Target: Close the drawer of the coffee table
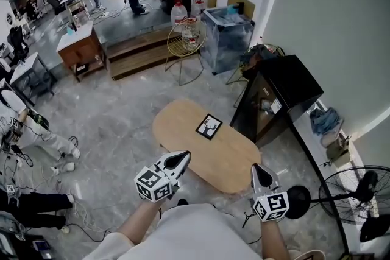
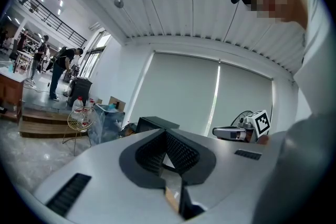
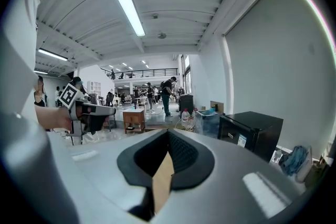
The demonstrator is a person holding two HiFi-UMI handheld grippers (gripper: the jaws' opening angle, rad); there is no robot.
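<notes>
The coffee table (image 1: 228, 158) is an oval of light wood with a small black-framed deer picture (image 1: 209, 126) on top. No drawer shows from this angle. My left gripper (image 1: 180, 159) is held level over the table's near left edge, its jaws shut with nothing in them. My right gripper (image 1: 261, 172) hovers by the near right end, also shut and empty. In the left gripper view the ribbed pads (image 2: 181, 152) meet at the tip, with the right gripper (image 2: 233, 134) off to the side. The right gripper view shows its own pads (image 3: 181, 150) meeting the same way.
A black cabinet (image 1: 281, 89) stands just beyond the table on the right. A floor fan (image 1: 359, 190) and a round black base (image 1: 298, 200) are at the near right. Farther off are a wire side table (image 1: 186, 41), a clear storage box (image 1: 226, 33) and a wooden cabinet (image 1: 79, 49). People sit at the left (image 1: 33, 131).
</notes>
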